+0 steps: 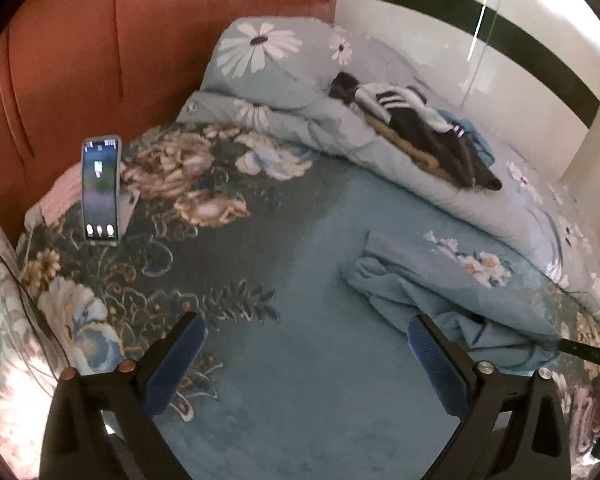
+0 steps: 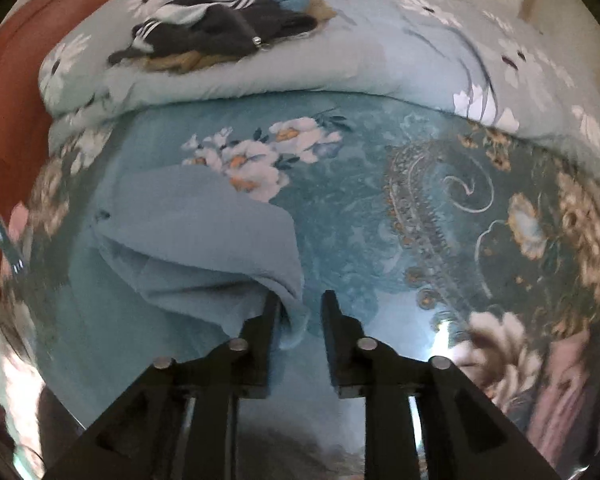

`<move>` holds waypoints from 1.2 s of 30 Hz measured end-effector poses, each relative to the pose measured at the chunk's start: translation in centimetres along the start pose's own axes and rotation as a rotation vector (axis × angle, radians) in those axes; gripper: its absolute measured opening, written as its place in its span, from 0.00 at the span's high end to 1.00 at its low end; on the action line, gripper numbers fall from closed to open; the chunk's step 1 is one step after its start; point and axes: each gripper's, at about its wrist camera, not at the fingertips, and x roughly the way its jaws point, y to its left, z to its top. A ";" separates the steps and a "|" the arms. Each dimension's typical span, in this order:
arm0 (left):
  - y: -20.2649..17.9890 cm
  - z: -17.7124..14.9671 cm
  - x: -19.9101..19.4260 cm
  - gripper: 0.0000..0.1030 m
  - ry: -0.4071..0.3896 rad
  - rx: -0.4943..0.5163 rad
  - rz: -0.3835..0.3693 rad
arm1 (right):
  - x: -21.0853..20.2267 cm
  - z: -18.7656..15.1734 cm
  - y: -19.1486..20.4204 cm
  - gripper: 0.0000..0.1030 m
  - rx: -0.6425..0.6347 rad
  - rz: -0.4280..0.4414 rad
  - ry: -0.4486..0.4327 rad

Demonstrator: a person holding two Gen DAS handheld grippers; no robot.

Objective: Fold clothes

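Observation:
A light blue garment (image 1: 440, 296) lies crumpled on the bed, right of centre in the left wrist view. My left gripper (image 1: 304, 344) is open and empty above the bedspread, its right finger (image 1: 436, 360) close to the garment's near edge. In the right wrist view the same garment (image 2: 204, 232) lies at left centre. My right gripper (image 2: 300, 312) is partly open, and an edge of the garment hangs between its fingers, against the left finger (image 2: 270, 320). A pile of dark and striped clothes (image 1: 424, 120) lies on the folded quilt; it also shows in the right wrist view (image 2: 220, 28).
A phone (image 1: 100, 188) stands propped at the bed's left side by the red headboard (image 1: 80, 40). A folded floral quilt (image 2: 340, 60) and a pillow (image 1: 268, 56) lie at the far side. A cable (image 1: 24, 292) runs along the left edge. The teal floral bedspread (image 1: 292, 240) covers the bed.

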 end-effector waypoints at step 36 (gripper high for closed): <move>-0.8 -0.4 2.0 0.00 0.032 -0.014 -0.208 | -1.1 4.6 9.3 0.94 -0.199 -0.006 -0.142</move>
